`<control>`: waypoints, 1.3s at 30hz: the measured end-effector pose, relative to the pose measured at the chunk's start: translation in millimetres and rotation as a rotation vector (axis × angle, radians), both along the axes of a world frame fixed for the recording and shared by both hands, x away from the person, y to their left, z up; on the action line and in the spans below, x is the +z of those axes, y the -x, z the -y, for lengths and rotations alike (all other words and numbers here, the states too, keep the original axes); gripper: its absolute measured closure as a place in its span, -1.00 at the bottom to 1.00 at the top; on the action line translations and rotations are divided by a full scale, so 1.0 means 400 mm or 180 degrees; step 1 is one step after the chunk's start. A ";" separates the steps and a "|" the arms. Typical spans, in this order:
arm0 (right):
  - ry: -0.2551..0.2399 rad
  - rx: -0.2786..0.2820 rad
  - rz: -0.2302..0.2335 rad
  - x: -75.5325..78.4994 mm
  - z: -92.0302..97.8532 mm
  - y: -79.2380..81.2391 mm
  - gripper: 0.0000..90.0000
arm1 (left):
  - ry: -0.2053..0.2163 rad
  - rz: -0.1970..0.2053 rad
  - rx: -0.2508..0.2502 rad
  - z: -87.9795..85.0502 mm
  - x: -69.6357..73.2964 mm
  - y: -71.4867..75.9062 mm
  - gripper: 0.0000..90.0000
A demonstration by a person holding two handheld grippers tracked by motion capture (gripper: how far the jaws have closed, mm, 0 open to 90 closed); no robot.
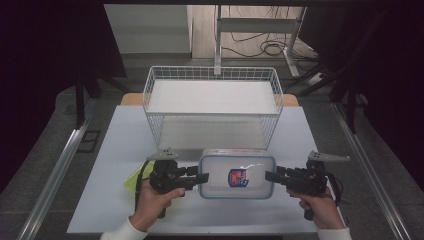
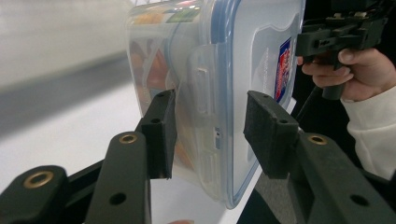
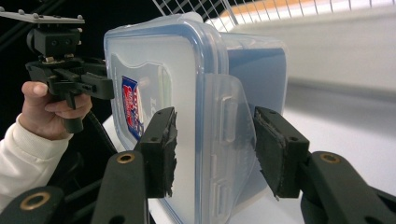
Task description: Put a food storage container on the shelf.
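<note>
Clear plastic container [image 1: 236,176]: rigid, slick, loaded. Your left gripper [image 1: 204,177] and right gripper [image 1: 269,176] both clamp its end latches; keep it level.

- The clear rectangular plastic food container [image 1: 236,176] has smooth, glossy walls, a translucent lid with a blue seal rim and a glossy printed sticker [image 1: 238,177]
- The white wire basket [image 1: 212,102] looks like coated metal, thin rods in a grid
- The pale matt counter [image 1: 115,150] is smooth and flat
- The left gripper [image 2: 210,135] has matt black plastic jaws with brass-coloured rivets; on the right gripper [image 3: 215,149] the black pads [image 3: 275,149] look rough and worn
</note>
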State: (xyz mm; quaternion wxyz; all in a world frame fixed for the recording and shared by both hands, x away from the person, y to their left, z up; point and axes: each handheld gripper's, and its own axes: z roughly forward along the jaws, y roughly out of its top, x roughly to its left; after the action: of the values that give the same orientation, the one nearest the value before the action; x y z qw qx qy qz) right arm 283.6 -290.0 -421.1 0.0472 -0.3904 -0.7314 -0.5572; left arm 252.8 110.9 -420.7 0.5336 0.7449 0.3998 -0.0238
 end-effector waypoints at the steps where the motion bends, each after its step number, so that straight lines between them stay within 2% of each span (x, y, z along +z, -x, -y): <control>1: -0.0001 0.0005 0.0020 0.007 -0.003 -0.004 0.12 | -0.0005 0.0014 0.0007 -0.004 0.008 -0.004 0.23; 12: -0.0023 0.0050 0.0218 0.103 -0.042 -0.059 0.12 | -0.0035 0.0202 0.0060 -0.040 0.108 -0.042 0.23; 17: 0.0004 0.0054 0.0313 0.156 -0.061 -0.079 0.12 | -0.0026 0.0302 0.0059 -0.059 0.149 -0.062 0.23; 23: 0.0038 0.0072 0.0389 0.211 -0.087 -0.110 0.12 | 0.0029 0.0364 0.0073 -0.085 0.194 -0.093 0.23; 28: 0.0086 0.0068 0.0435 0.253 -0.115 -0.148 0.11 | 0.0051 0.0365 0.0084 -0.110 0.225 -0.132 0.23; 35: 0.0120 0.0084 0.0427 0.302 -0.148 -0.218 0.11 | 0.0105 0.0358 0.0086 -0.143 0.261 -0.198 0.24; 39: 0.0089 0.0098 0.0409 0.318 -0.162 -0.260 0.11 | 0.0227 0.0317 0.0055 -0.168 0.270 -0.241 0.26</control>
State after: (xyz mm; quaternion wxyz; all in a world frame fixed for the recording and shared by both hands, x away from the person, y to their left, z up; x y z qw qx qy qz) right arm 387.5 -225.0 -293.8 0.0033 -0.3431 -0.7465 -0.5701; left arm 349.3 178.0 -312.7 0.5792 0.7222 0.3781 0.0037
